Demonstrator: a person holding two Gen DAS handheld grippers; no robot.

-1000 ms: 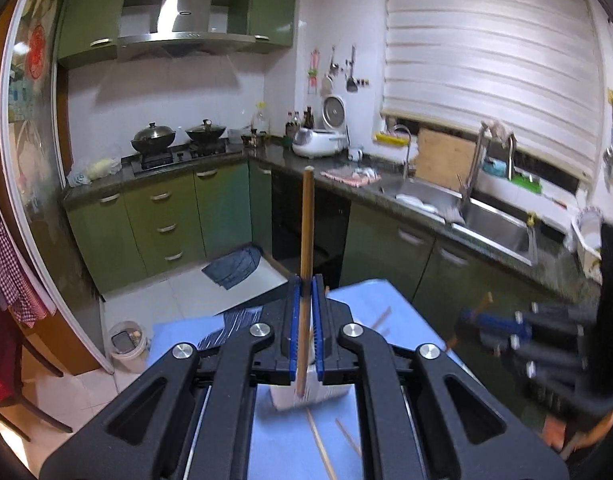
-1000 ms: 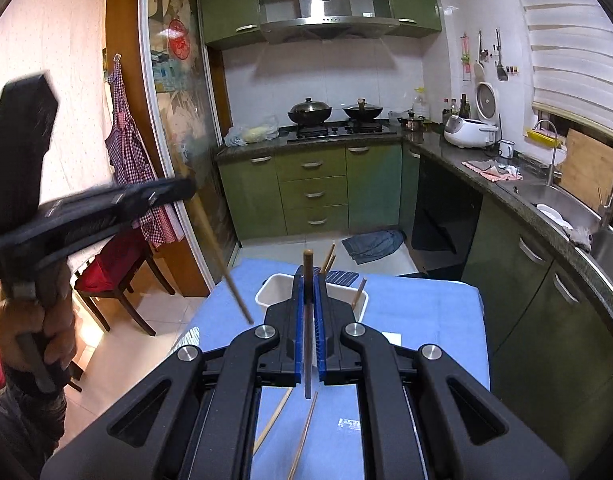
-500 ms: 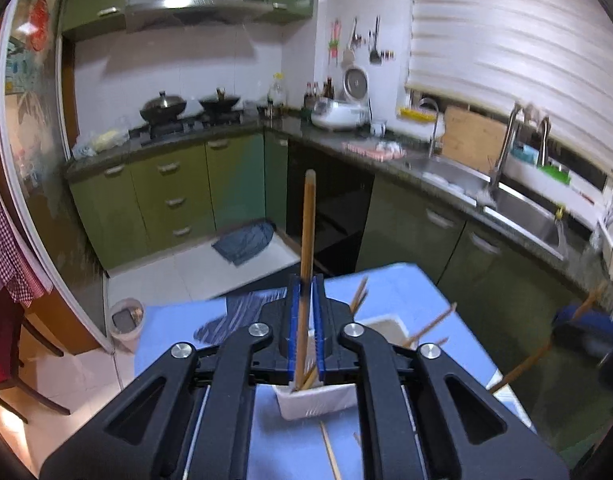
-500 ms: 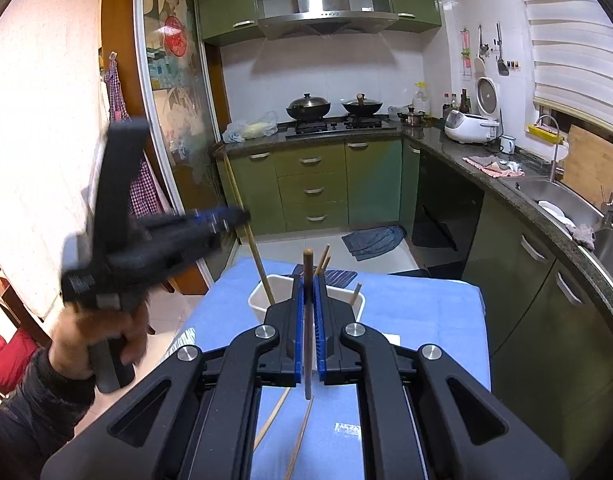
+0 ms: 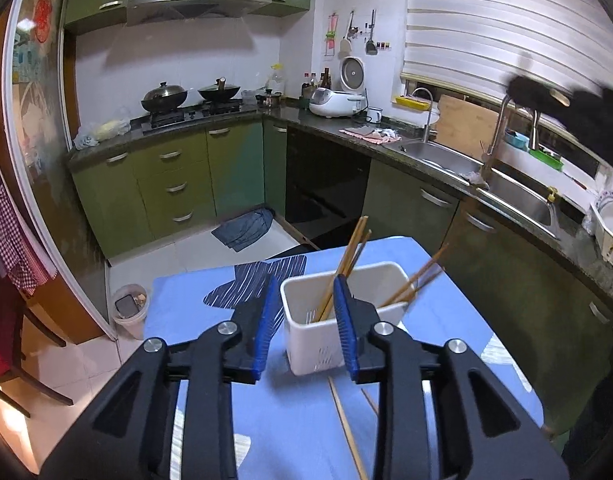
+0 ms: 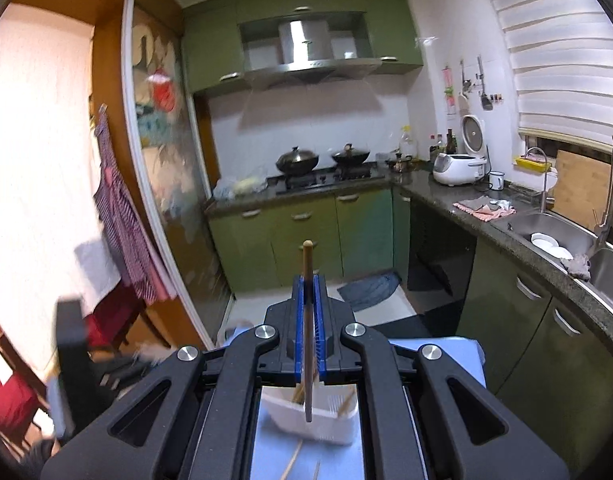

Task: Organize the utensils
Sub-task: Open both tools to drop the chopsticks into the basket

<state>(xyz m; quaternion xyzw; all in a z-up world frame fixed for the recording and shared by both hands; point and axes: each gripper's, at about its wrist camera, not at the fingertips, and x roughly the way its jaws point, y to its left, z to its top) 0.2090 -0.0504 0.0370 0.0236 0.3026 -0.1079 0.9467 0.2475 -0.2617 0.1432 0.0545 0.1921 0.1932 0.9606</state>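
Observation:
A white basket (image 5: 318, 354) stands on the blue-covered table (image 5: 186, 300) with several wooden chopsticks (image 5: 348, 248) leaning in it. My left gripper (image 5: 305, 308) hovers just in front of and above it. Its jaws are opening and the blue pads (image 5: 266, 320) press on nothing. My right gripper (image 6: 307, 300) is shut on one chopstick (image 6: 307, 256), held nearly upright over the basket (image 6: 326, 424). In the left wrist view the right gripper (image 5: 566, 100) is a dark blur at the upper right. The left gripper's body (image 6: 72, 344) blurs at the left of the right wrist view.
Loose chopsticks (image 5: 344, 428) lie on the table in front of the basket. Green cabinets (image 5: 170, 188), a stove with two pans (image 5: 164, 96) and a sink (image 5: 518, 200) run along the walls. A small bin (image 5: 128, 308) stands on the floor beyond the table's left corner.
The left gripper sank toward the basket, opened and let its chopstick go into it. The right gripper rose with its chopstick and now looks higher into the kitchen.

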